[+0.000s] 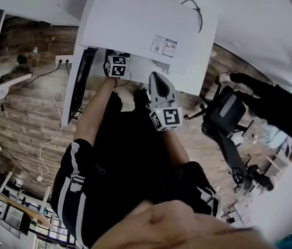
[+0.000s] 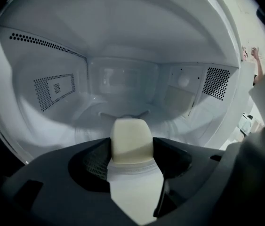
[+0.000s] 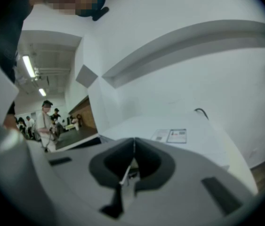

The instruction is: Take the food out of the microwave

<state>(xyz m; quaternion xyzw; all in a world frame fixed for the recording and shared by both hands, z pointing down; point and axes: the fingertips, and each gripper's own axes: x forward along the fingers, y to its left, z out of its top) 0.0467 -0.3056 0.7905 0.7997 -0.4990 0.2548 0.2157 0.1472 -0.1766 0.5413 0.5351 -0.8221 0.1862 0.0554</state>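
Cream-coloured food (image 2: 131, 138) gripped by the left gripper (image 2: 131, 150), deep inside the white microwave (image 1: 135, 30)!

Low centre of the left gripper view: both dark jaws press on the food's sides, standing wide around it. The glass turntable (image 2: 92, 124) lies just behind, and whether the piece rests on it I can't tell. Perforated vents show on the cavity walls, left and right. Upper middle of the head view: the left gripper's marker cube sits at the oven mouth, arm reaching in, with the dark door (image 1: 81, 84) swung open at the left. Over to the right gripper (image 3: 133, 149): jaws closed together, nothing in them. It is held outside and looks across the microwave's top, with its label stickers (image 3: 172, 135) and a black cable (image 3: 200, 111). Office chair (image 1: 223, 118) on the wood floor, right of frame.
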